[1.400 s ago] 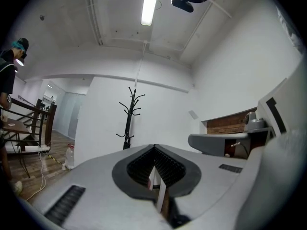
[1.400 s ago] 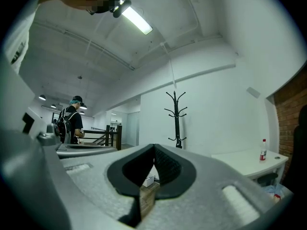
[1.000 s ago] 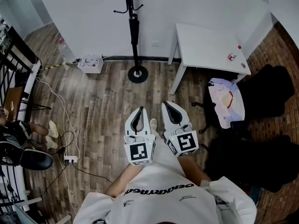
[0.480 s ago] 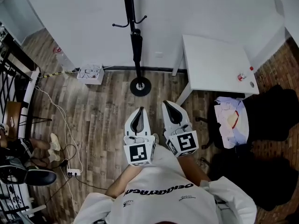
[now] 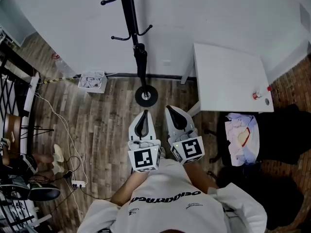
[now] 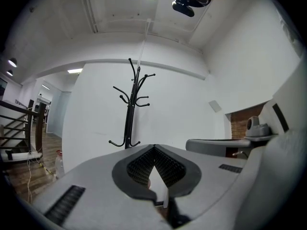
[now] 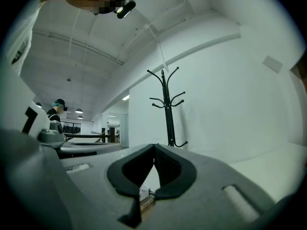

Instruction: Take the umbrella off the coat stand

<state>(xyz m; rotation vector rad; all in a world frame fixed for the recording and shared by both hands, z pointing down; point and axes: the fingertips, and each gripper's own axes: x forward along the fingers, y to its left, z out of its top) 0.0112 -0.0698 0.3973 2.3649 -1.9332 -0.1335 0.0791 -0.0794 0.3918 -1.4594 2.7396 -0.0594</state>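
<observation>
A black coat stand (image 5: 130,18) rises against the white wall, its round base (image 5: 146,96) on the wood floor. A dark folded umbrella (image 5: 141,62) hangs along its pole. My left gripper (image 5: 142,114) and right gripper (image 5: 171,109) are held side by side, level, pointing at the stand just short of its base. Both are shut with nothing between the pads. The stand (image 6: 129,104) shows above the shut jaws in the left gripper view, and the same stand (image 7: 168,104) in the right gripper view. The umbrella is hidden behind the jaws there.
A white table (image 5: 228,76) stands right of the stand, with a small red-capped bottle (image 5: 256,95) on it. Below it is a dark chair draped with clothes (image 5: 240,139). A white box (image 5: 93,80) sits by the wall at left; cables and a power strip (image 5: 77,183) lie on the floor.
The person has stepped toward the wall, so the stand's base now lies much nearer both grippers' tips. Both grippers kept the same pose and stayed shut.
</observation>
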